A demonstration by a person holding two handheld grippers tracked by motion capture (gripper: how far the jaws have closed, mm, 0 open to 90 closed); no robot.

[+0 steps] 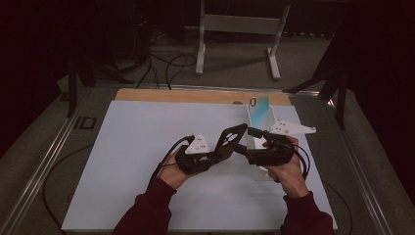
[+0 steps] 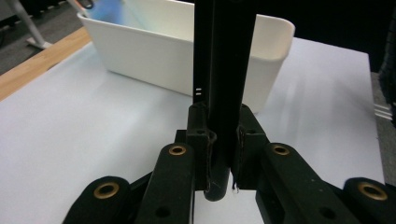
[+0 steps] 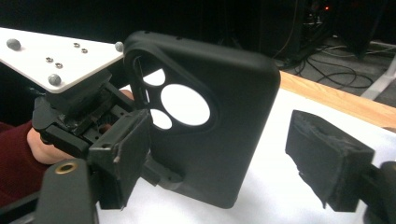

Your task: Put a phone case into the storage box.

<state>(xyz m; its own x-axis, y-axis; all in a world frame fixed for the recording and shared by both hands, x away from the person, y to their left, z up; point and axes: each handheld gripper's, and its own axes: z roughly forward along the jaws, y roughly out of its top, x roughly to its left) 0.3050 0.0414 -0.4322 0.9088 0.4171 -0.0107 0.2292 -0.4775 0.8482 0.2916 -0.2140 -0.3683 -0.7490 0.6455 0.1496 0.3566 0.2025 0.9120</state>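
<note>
1. Case (image 1: 231,136) is the black phone case with 3 round camera cutouts, held up above the white mat (image 1: 147,161), between the 2 grippers and just left of the bin (image 1: 254,122).
2. Left gripper (image 1: 221,149) has its jaws drawn narrow and clamped on the case's lower edge; in the left gripper view the case (image 2: 224,70) rises edge-on, straight up between the pads (image 2: 201,154).
3. Right gripper (image 1: 252,144) has its jaws standing wide, no pad pressing anything.
4. Right gripper view: the case (image 3: 210,126) sits between the 2 pads, with the near pad (image 3: 123,154) just beside its left edge and the far pad (image 3: 327,158) well apart from it on the right. I can't tell whether the near pad touches it.
5. Same view, the left gripper (image 3: 159,175) shows behind the case, its white three-cornered plate (image 3: 56,51) on top and a maroon sleeve (image 3: 14,158) below.
6. Bin is white, long and narrow, standing on the mat's right side with a blue-green sheen at its far end; in the left gripper view it (image 2: 154,51) lies just behind the case.
7. Writing: 2 tiny white marks on the case's edge in the left gripper view, too small to read. A small dark mark shows at the bin's far end in the high view, unreadable.
8. A wooden strip (image 1: 195,95) runs along the mat's far edge.
</note>
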